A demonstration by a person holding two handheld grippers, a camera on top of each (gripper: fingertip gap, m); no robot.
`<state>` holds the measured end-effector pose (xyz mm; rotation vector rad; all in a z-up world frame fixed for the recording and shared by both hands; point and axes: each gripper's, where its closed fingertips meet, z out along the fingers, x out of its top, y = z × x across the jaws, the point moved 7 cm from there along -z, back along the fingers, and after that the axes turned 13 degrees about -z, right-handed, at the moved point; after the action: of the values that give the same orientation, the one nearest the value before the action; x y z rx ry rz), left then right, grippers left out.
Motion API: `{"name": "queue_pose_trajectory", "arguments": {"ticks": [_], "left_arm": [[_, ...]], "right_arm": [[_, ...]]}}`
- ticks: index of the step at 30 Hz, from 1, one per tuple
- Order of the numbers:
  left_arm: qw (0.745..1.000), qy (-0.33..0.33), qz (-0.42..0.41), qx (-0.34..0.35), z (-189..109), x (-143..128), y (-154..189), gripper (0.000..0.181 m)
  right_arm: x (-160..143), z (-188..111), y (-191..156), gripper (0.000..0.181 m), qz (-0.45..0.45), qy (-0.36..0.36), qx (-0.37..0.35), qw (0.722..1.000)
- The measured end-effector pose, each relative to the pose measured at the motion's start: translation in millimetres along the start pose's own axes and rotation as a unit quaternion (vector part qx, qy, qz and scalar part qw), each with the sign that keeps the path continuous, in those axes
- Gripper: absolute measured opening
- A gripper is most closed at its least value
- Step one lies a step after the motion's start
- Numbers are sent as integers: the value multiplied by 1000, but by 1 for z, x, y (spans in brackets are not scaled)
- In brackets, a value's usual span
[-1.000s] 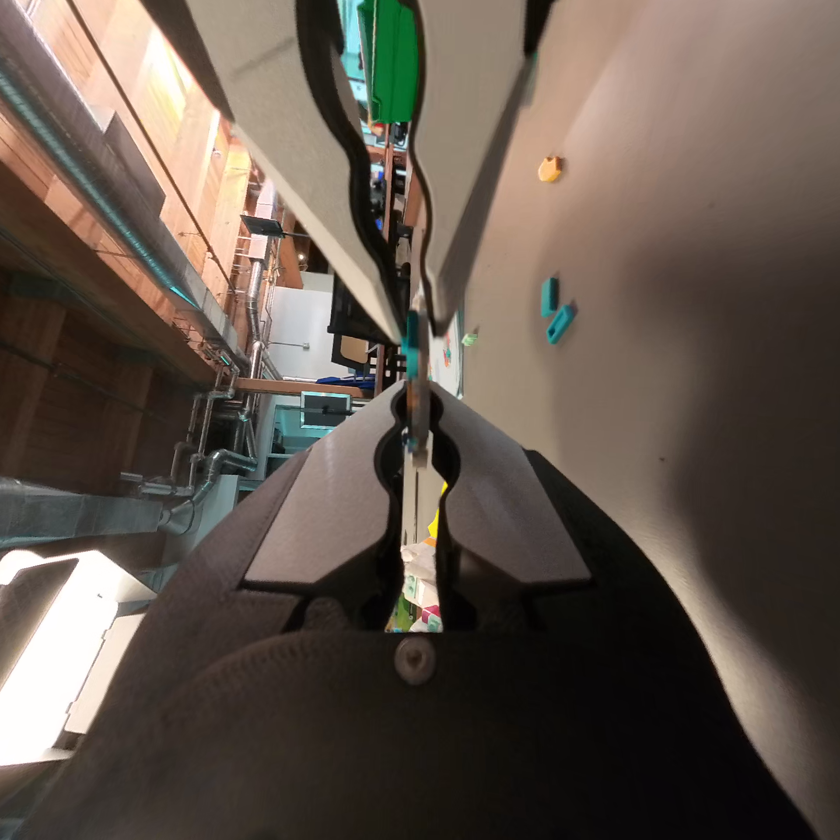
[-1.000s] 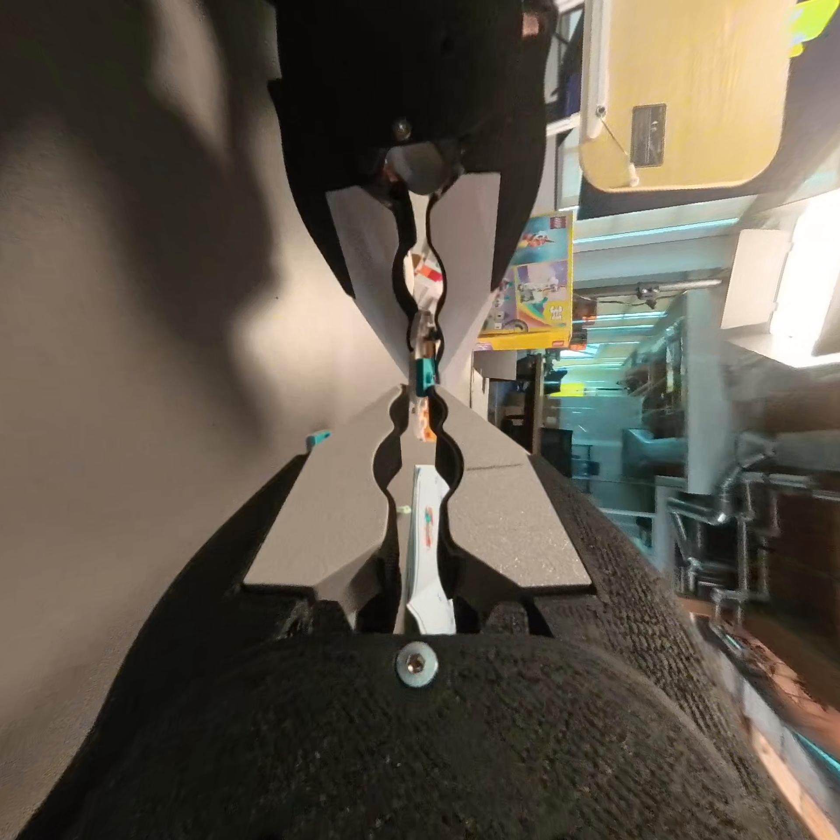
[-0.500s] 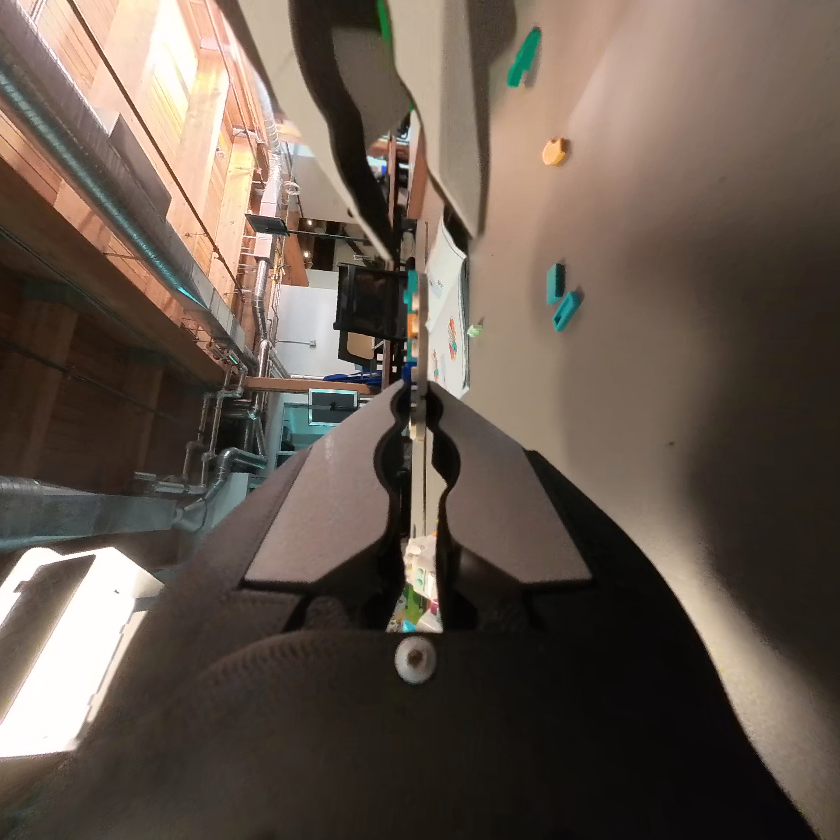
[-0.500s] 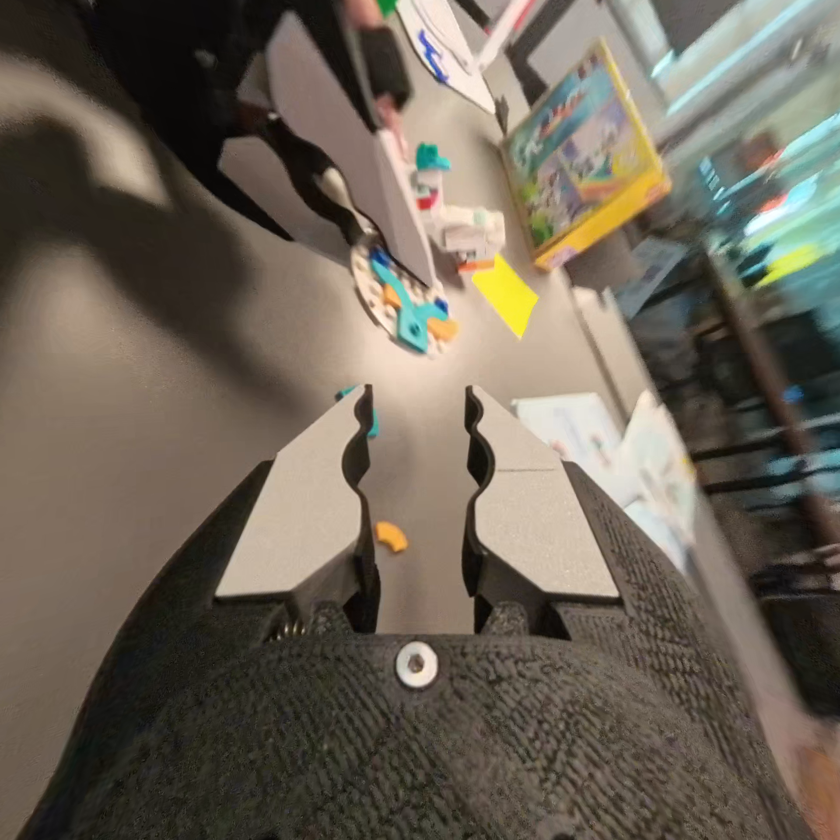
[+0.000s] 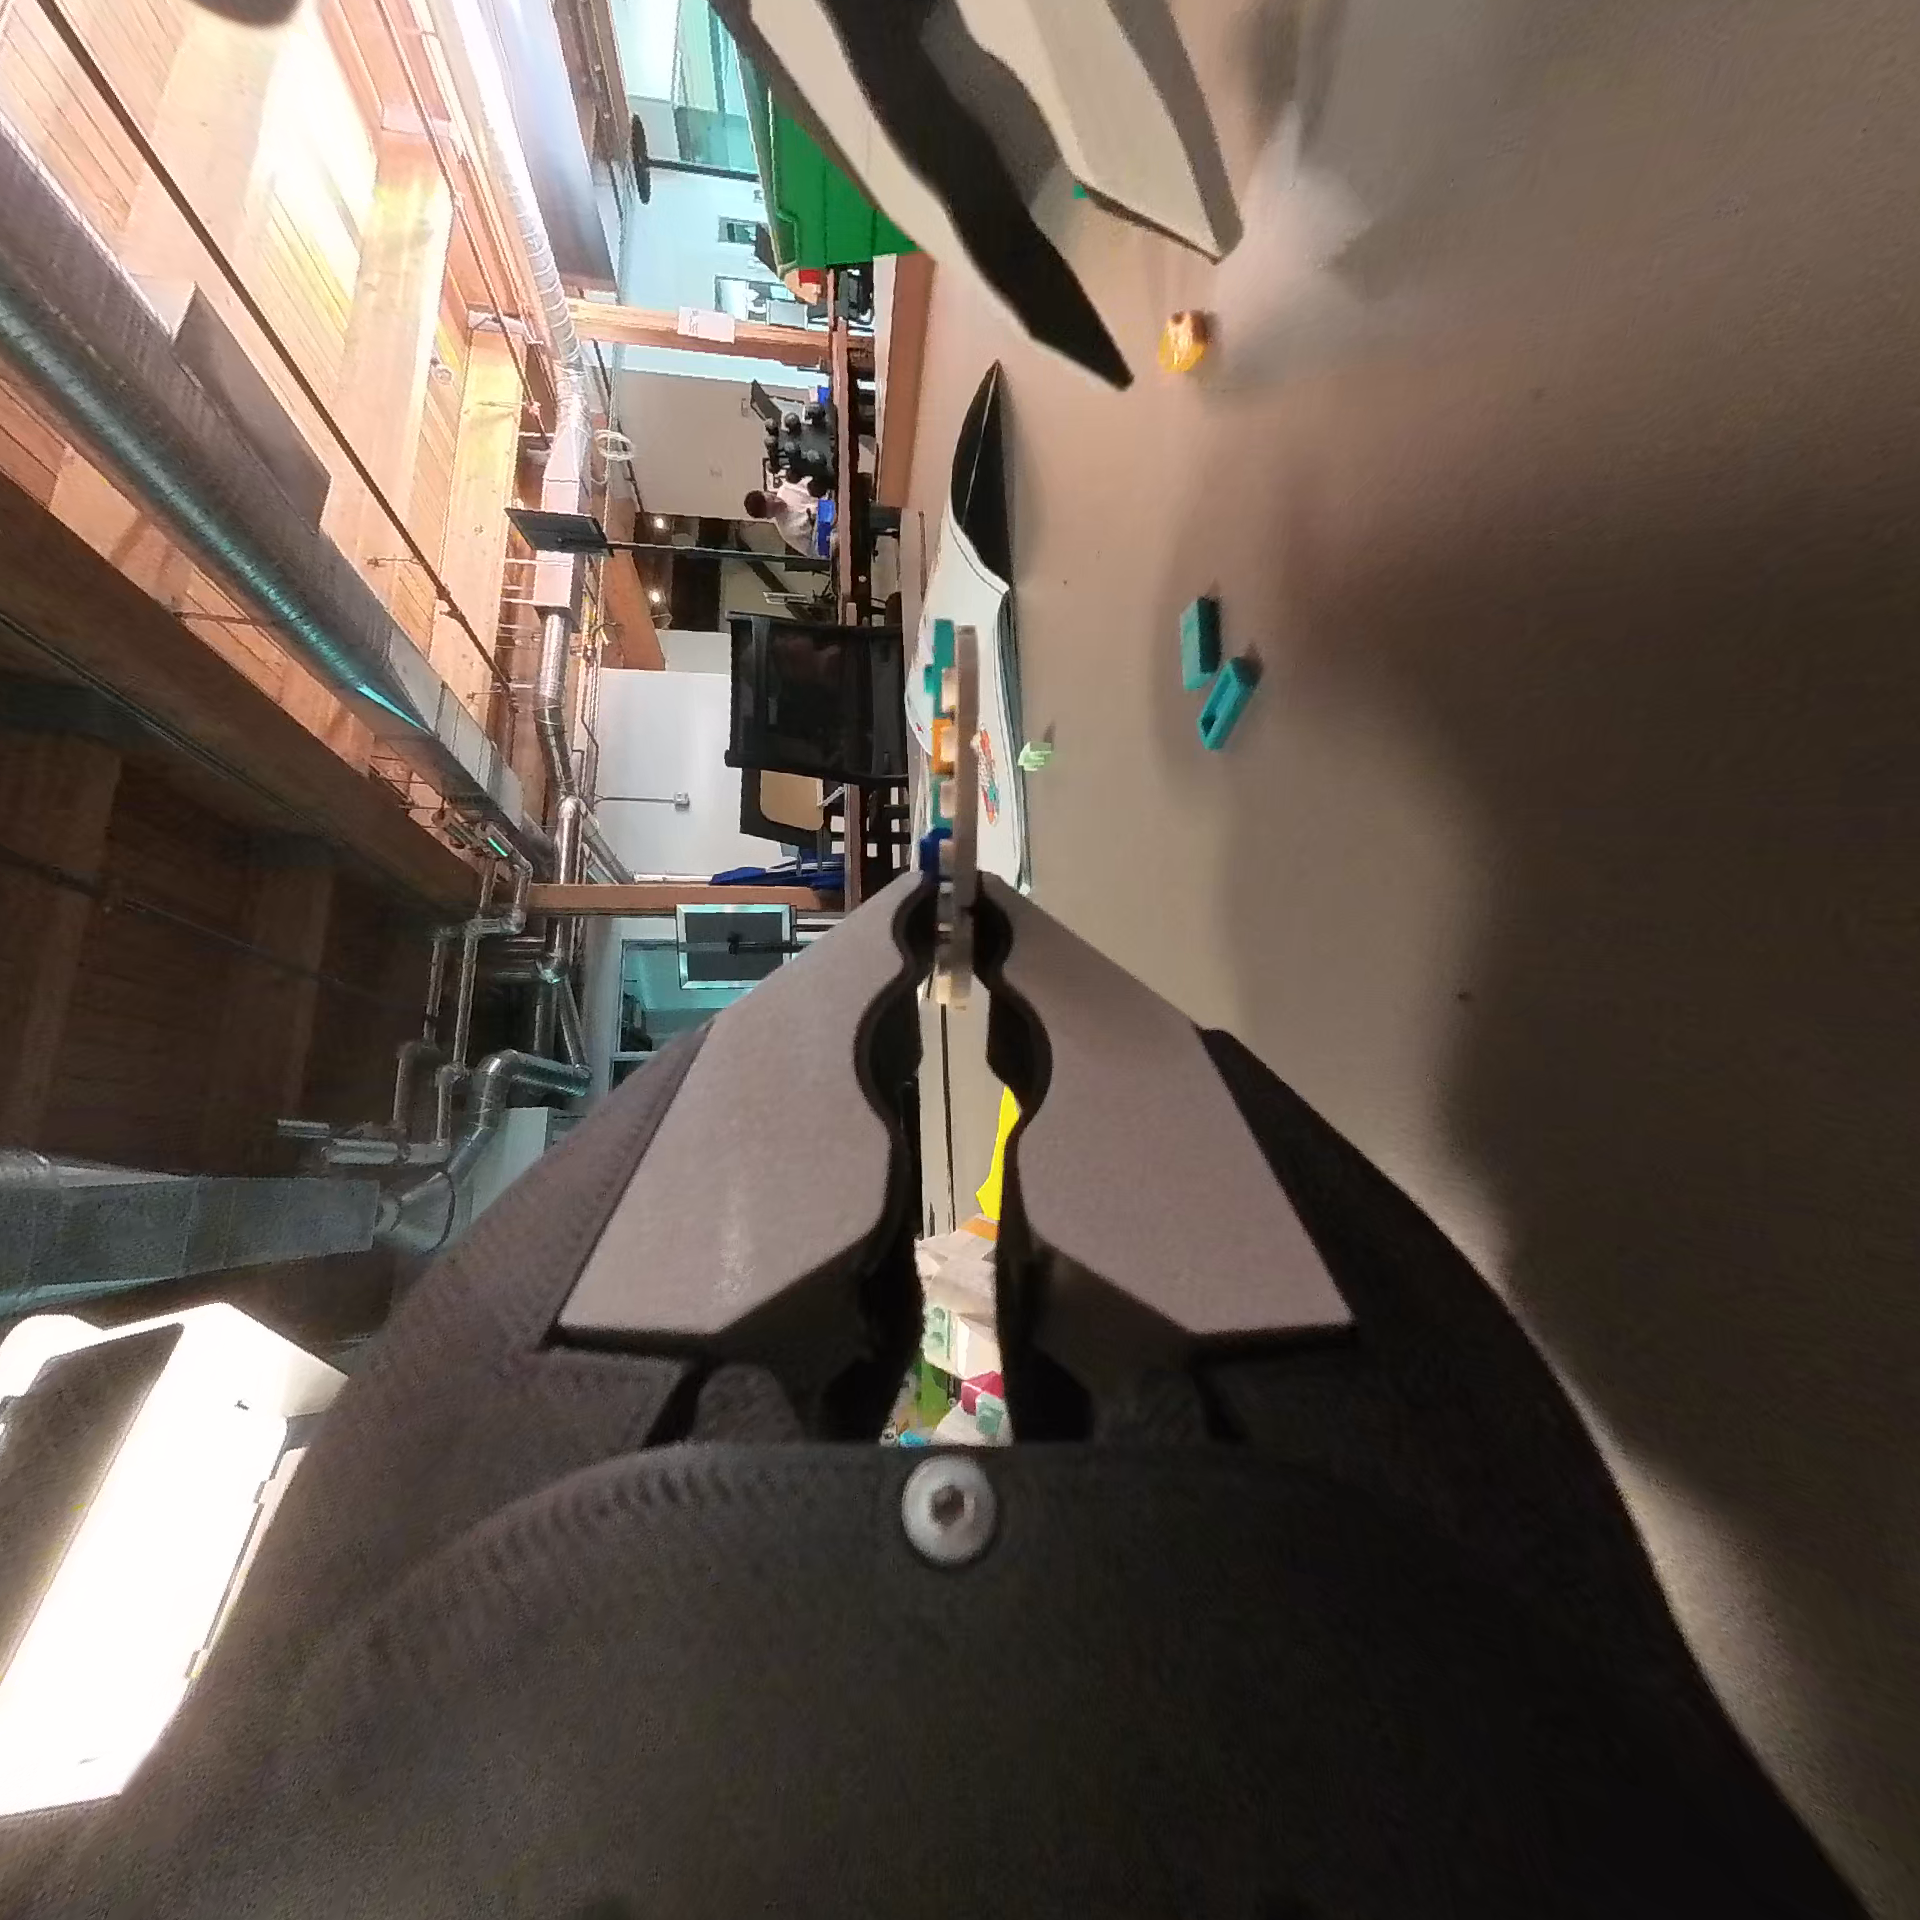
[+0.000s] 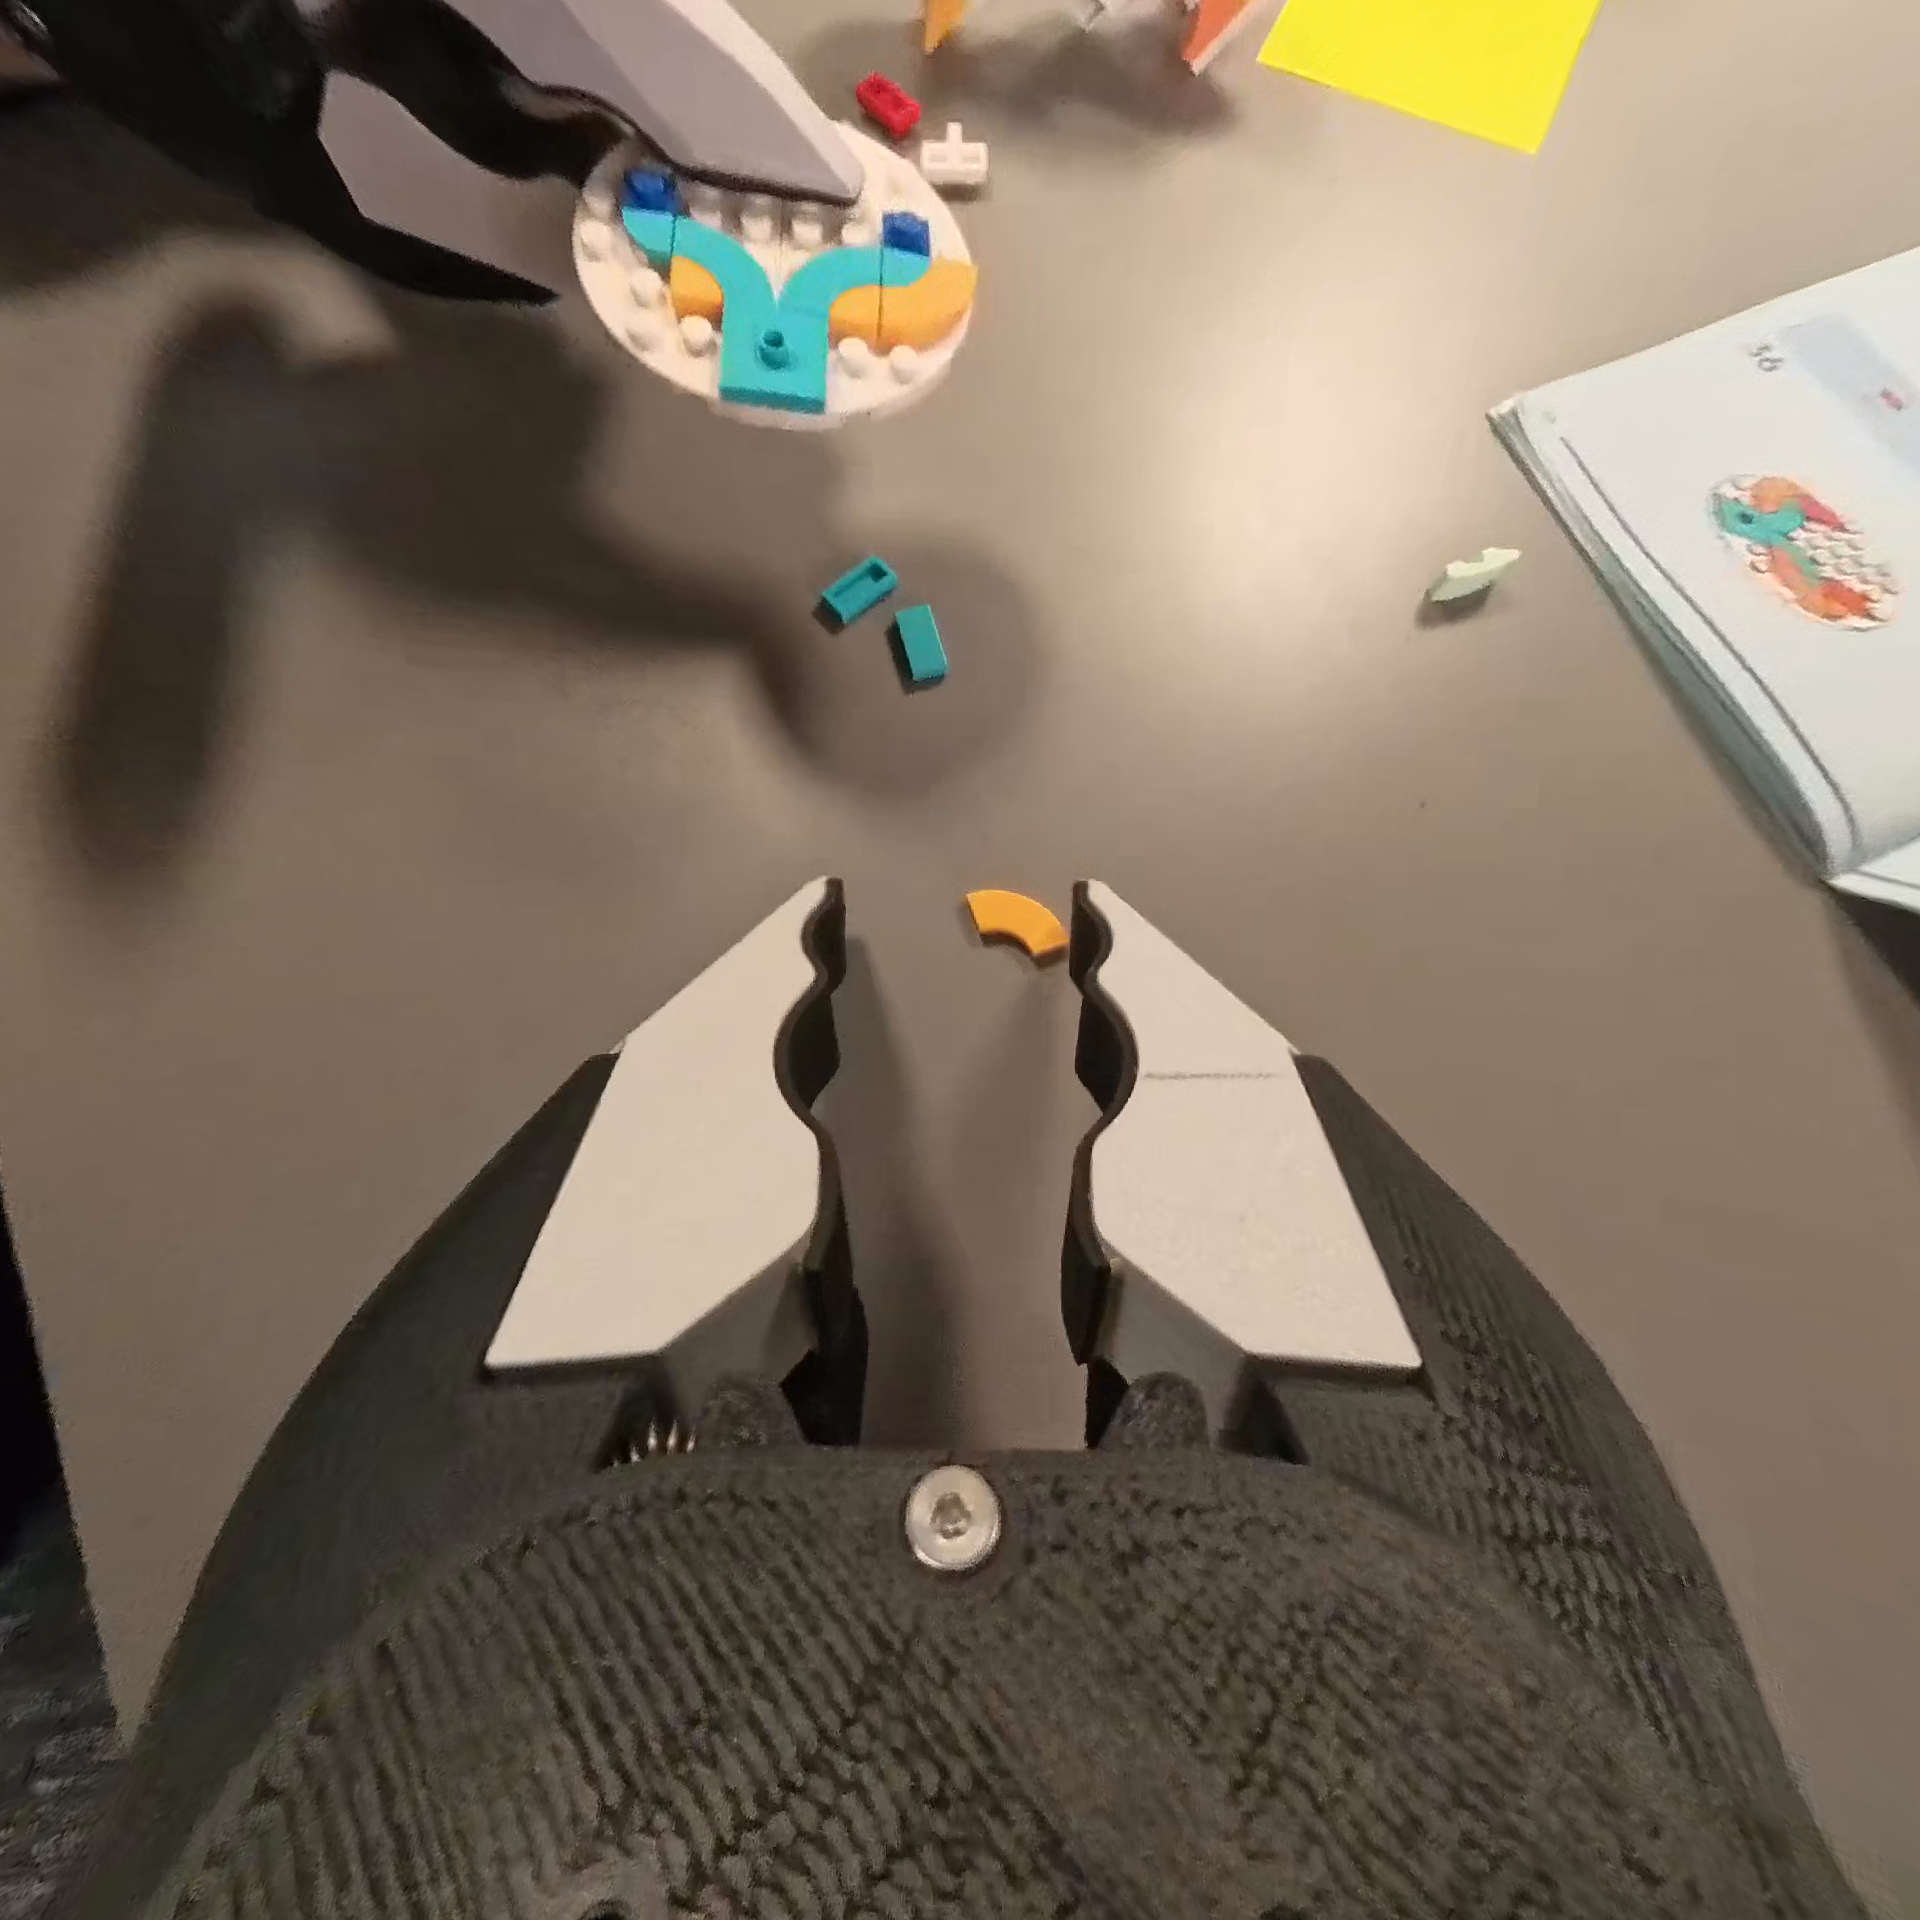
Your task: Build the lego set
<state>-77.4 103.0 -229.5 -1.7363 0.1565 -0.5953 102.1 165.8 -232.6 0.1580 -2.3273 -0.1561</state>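
1. Currently we pinch the round white plate [image 5: 967, 790] by its rim with our left gripper [image 5: 953, 914], its fingers pressed together on the edge so the plate stands clear of the desk [image 6: 416, 727].
2. Our right gripper [image 6: 954, 914] hangs spread and empty over the desk, with the orange curved tile [image 6: 1016, 918] lying between its fingertips, nearer the right finger.
3. Two teal bricks [image 6: 885, 615] lie farther ahead, well short of the plate, and the instruction booklet [image 6: 1766, 582] sits off to the right.
4. We judge the orange tile light, stiff and smooth-topped, so it may slip or skate if squeezed unevenly.
5. We would take it across its two straight ends, low against the desk, with the jaws centred first.
6. The plate looks rigid, though its fitted pieces could pop loose under a hard press.
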Motion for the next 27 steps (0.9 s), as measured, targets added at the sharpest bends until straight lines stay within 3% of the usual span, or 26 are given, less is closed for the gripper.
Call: {"name": "queue_pose_trajectory", "arguments": {"ticks": [10, 27], "left_arm": [[1000, -2, 0, -2, 0, -1, 0, 4], [1000, -3, 4, -5, 1, -1, 1, 4]], "right_arm": [[-7, -3, 1, 34, 17, -8, 50, 999], [2, 5, -9, 7, 20, -26, 19, 999]]}}
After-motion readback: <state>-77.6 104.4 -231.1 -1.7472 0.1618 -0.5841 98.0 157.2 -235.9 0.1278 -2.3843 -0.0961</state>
